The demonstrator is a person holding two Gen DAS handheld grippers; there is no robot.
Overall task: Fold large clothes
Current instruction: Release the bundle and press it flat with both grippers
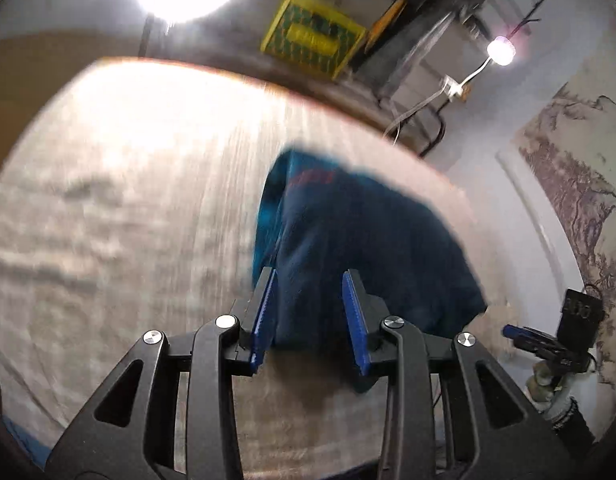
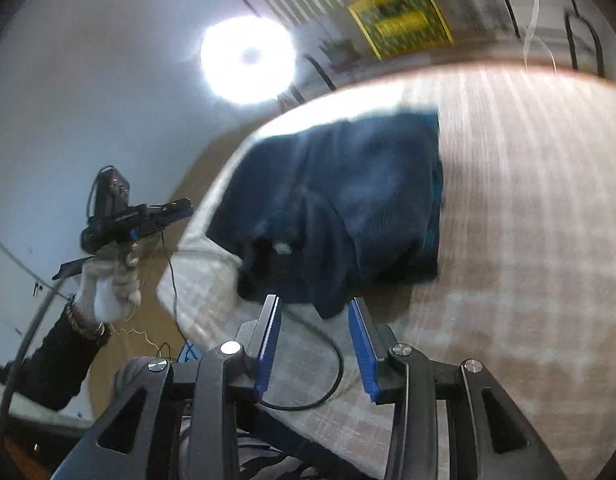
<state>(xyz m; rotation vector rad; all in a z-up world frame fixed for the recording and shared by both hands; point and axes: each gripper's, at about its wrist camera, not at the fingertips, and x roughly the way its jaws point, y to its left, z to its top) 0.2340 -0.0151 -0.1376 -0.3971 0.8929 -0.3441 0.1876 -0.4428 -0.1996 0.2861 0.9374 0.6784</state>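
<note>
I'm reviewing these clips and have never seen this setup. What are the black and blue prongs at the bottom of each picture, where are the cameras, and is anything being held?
No robot here: a person carries a handheld two-finger gripper in each hand, with a fisheye camera on each looking forward along the fingers. One picture is from the left gripper, the other from the right gripper; the prongs are their blue-padded fingers. Each camera also catches the other gripper off to the side, held in a gloved hand. On the pale cloth-covered table lies a dark blue garment, already bundled into a rough fold. Both grippers are open and hold nothing; both pictures are motion-blurred. The yellow crate is background.
</note>
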